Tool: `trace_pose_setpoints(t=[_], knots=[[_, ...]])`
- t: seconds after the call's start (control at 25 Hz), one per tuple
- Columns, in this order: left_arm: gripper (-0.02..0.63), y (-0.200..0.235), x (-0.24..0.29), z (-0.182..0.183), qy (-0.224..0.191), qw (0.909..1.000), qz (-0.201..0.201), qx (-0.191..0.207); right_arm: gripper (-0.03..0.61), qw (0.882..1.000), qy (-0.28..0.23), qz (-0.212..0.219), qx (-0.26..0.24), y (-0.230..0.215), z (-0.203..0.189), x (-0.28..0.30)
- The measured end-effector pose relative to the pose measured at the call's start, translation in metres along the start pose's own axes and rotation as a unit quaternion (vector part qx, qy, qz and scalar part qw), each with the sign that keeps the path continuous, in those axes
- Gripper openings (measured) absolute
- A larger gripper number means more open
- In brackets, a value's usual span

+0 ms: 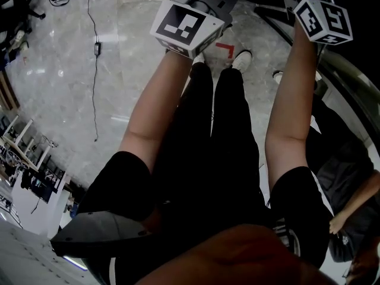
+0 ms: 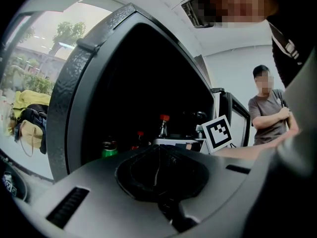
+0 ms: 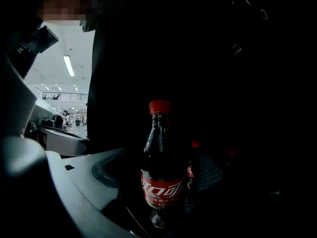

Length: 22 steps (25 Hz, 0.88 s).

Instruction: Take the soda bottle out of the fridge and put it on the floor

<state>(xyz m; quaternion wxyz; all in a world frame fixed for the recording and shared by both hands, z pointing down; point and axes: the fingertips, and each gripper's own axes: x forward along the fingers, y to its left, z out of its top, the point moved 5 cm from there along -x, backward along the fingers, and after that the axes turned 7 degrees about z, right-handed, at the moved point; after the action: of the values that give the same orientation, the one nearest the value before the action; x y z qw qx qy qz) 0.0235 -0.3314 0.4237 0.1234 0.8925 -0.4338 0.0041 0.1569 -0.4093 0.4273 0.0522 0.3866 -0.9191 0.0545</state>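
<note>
Marble floor (image 1: 136,58), pale and glossy, with a thin black cable (image 1: 95,64) trailing across it and a small red corner mark (image 1: 225,47) just ahead of the person's white shoes (image 1: 241,59). Head view: black trousers (image 1: 219,141) fill the centre, and both bare forearms reach forward past them. Left marker cube (image 1: 187,25) sits above the left shoe, right marker cube (image 1: 323,20) is at the upper right against a dark area. A second person's arm (image 1: 356,198) shows at the lower right edge. Left gripper view: the left gripper (image 2: 158,163) has its jaws pressed together with nothing between them, the seam running down the middle of the dark cavity. Beyond it is the fridge (image 2: 74,83), textured dark frame and unlit interior. Inside it are a green-capped bottle (image 2: 109,148), a small red cap (image 2: 140,134) and a taller red-capped bottle (image 2: 163,127). The right gripper's cube shows just to the right of that last one. A bystander in a grey shirt (image 2: 267,115) stands at the far right. Right gripper view, very dim: the soda bottle (image 3: 159,180) has a red cap, a red label and dark contents. It stands upright inside the dark fridge, dead centre between the jaws of the right gripper (image 3: 166,205). The jaws are pinching its lower body, and a textured pad (image 3: 208,172) lies against its right side. Another red cap (image 3: 195,144) shows just behind. Lit hall (image 3: 64,113) visible at left.
</note>
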Motion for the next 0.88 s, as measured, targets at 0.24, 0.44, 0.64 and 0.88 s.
trace_pose_setpoints(t=[0.24, 0.44, 0.64, 0.88], knots=[[0.005, -0.001, 0.003, 0.000, -0.002, 1.0000, 0.004, -0.005, 0.339, 1.000, 0.003, -0.002, -0.022, -0.005, 0.005, 0.004], [0.005, -0.003, -0.001, -0.002, -0.003, 1.0000, 0.002, -0.007, 0.319, 1.000, 0.009, -0.001, -0.028, -0.005, 0.006, 0.005], [0.006, -0.003, -0.014, -0.004, -0.001, 1.0000, 0.005, -0.007, 0.318, 0.999, 0.011, 0.017, -0.050, 0.013, 0.013, 0.001], [0.005, -0.005, -0.043, -0.015, -0.010, 0.9996, 0.024, -0.008, 0.318, 0.997, -0.003, 0.066, -0.051, 0.057, 0.015, -0.022]])
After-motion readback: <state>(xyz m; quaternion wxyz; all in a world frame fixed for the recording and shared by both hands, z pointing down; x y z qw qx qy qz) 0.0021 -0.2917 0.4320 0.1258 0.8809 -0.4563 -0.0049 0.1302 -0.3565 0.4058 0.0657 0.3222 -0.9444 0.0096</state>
